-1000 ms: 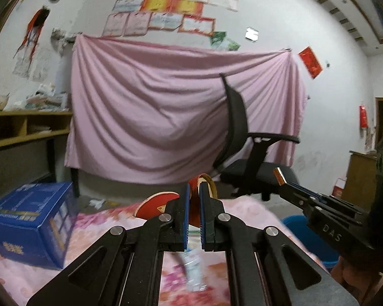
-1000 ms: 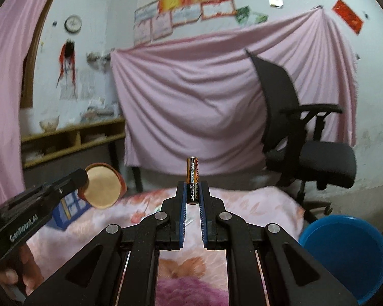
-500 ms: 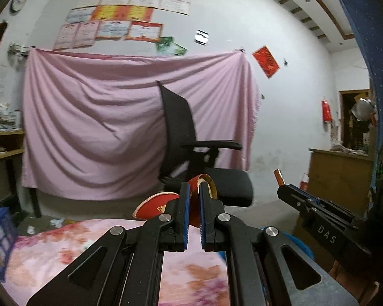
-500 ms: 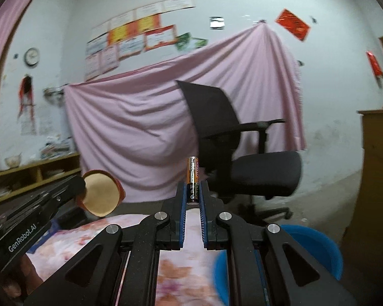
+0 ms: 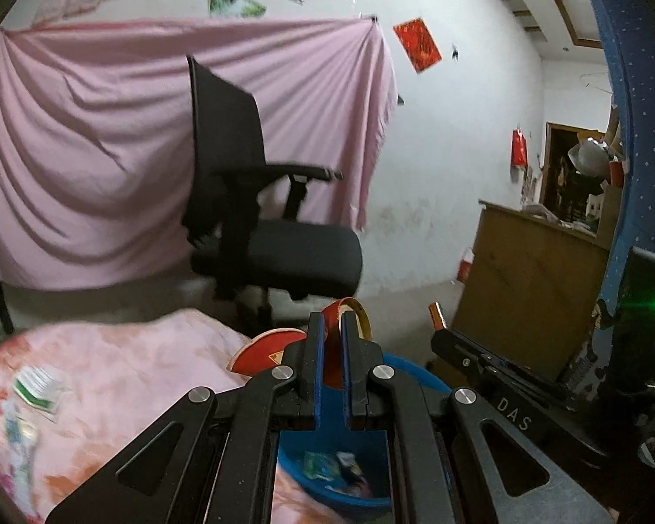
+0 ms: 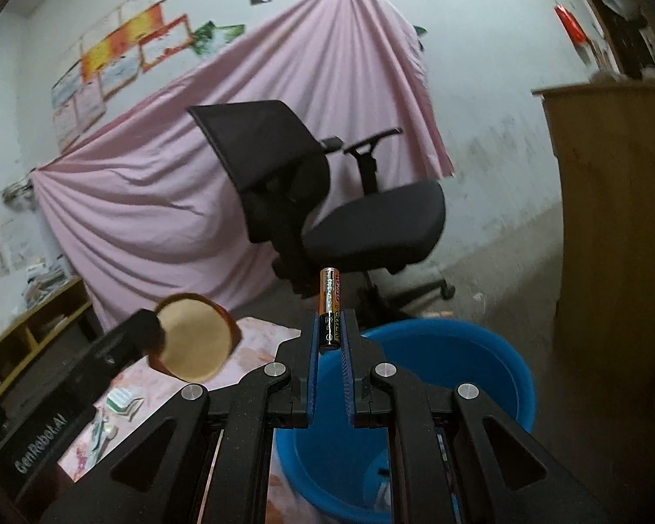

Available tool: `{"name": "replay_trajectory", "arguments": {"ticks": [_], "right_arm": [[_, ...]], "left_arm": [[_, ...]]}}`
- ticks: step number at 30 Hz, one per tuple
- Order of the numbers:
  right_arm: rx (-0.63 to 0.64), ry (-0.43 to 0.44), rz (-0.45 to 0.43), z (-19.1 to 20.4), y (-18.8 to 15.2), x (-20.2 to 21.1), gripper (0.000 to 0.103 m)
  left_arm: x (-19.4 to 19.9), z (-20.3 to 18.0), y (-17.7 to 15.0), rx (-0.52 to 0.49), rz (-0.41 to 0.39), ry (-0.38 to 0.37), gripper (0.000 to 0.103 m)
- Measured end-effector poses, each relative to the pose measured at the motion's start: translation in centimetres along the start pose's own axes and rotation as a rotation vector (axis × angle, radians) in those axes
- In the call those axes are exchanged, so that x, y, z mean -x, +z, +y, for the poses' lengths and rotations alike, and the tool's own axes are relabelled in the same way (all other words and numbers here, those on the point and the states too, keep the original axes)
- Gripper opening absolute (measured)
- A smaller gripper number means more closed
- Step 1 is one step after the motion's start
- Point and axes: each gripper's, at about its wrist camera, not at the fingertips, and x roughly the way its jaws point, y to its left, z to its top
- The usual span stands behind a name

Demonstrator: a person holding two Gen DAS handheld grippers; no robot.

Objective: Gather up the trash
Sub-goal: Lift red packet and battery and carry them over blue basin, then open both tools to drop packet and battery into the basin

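The blue basin (image 6: 480,375) sits just off the bed's (image 5: 122,362) edge, under both grippers, some wrappers already inside. The left gripper (image 5: 331,345) pinches a red paper cup (image 5: 343,327) by its rim wall: light, crushable (a gentle squeeze should do). The right gripper (image 6: 330,336) clamps a battery (image 6: 330,305) upright by its lower half: small, dense, smooth and likely slippery.
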Motion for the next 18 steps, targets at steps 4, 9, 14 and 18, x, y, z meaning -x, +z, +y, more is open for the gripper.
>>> {"name": "replay_trajectory", "arguments": {"ticks": [4, 9, 14, 18], "right_arm": [[-0.028, -0.017, 0.026, -1.3, 0.0, -0.3, 0.008], [-0.062, -0.042, 0.058, -2.7, -0.1, -0.6, 0.008], [-0.089, -0.049, 0.1, -3.6, -0.2, -1.3, 0.009], [-0.098, -0.053, 0.129, -3.7, -0.5, -1.8, 0.009]], "left_arm": [[-1.7, -0.5, -0.2, 0.019, 0.069, -0.021, 0.005], [-3.0, -0.3, -1.2, 0.057, 0.147, -0.04, 0.005], [-4.3, 0.0, -1.7, 0.092, 0.21, -0.041, 0.005], [-4.6, 0.4, -1.8, 0.131, 0.243, -0.042, 0.006]]}}
